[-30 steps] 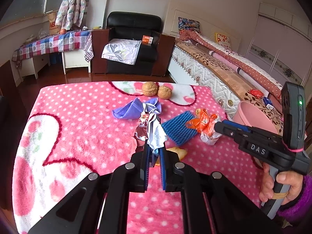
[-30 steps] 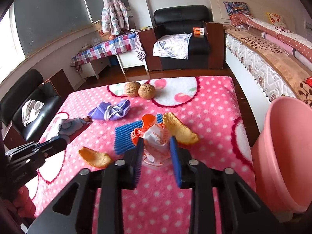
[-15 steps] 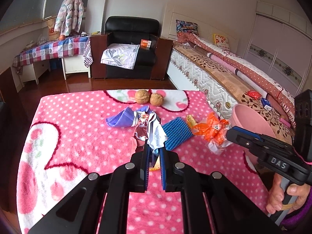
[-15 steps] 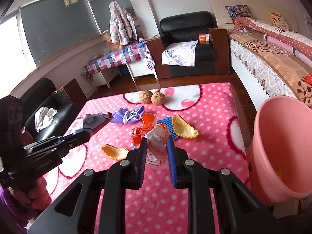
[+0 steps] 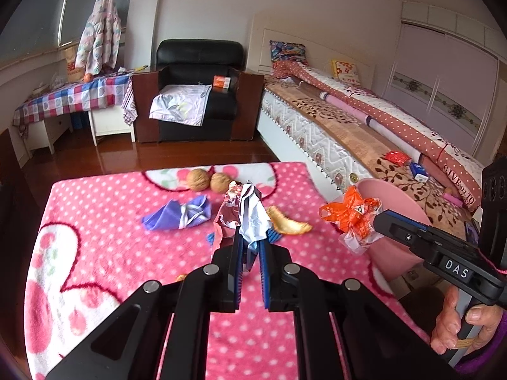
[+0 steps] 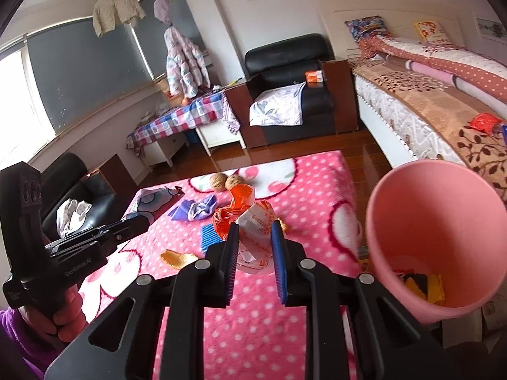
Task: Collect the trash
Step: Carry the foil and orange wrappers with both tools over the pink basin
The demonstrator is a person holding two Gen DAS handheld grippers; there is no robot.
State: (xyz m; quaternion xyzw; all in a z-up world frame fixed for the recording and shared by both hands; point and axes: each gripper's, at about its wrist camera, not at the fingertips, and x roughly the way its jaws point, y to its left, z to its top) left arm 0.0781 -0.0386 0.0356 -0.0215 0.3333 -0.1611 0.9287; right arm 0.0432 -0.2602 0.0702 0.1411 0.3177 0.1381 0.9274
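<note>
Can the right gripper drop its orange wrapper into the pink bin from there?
Probably yes. The right gripper is shut on the orange wrapper, lifted off the table, and the pink bin stands just to its right with its mouth open toward it. Nothing sits between them.

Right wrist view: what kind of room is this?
Most likely a home bedroom that doubles as a sitting room: a made bed with quilts along the wall, a black armchair, and clothes hanging by the window.
</note>
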